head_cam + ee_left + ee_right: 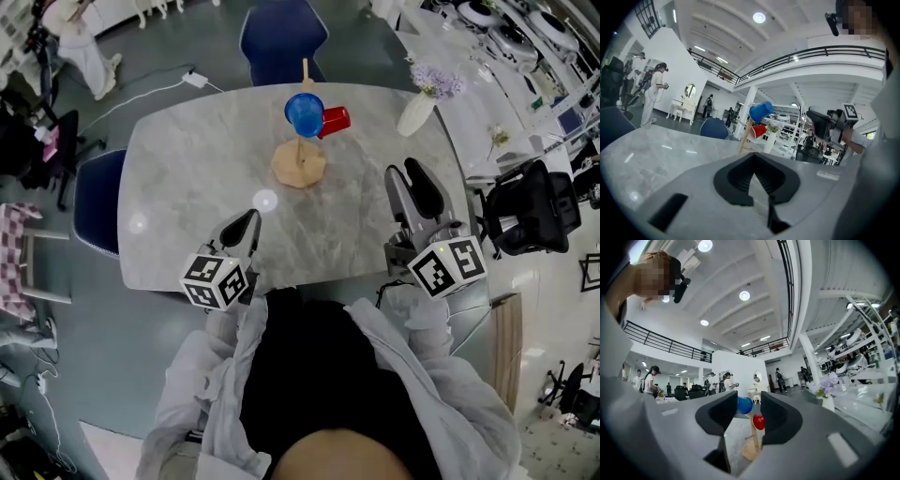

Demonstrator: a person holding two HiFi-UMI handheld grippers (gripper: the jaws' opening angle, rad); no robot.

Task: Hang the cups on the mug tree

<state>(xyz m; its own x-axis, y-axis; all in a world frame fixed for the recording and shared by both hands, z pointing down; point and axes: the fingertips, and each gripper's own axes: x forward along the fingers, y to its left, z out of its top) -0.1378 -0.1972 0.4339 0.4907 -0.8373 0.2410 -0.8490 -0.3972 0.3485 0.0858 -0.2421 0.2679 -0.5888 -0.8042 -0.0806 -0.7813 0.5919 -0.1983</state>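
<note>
Mug tree (299, 165), well inside table (187, 178) edges

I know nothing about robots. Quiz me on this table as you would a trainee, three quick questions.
1. True or false: the blue cup and the red cup both hang on the mug tree.
2. What stands between the jaws of the right gripper? A the blue cup; B the red cup; C nothing.
3. Fill in: the vase holds ___ flowers.

Key: 1 true; 2 C; 3 purple.
</note>
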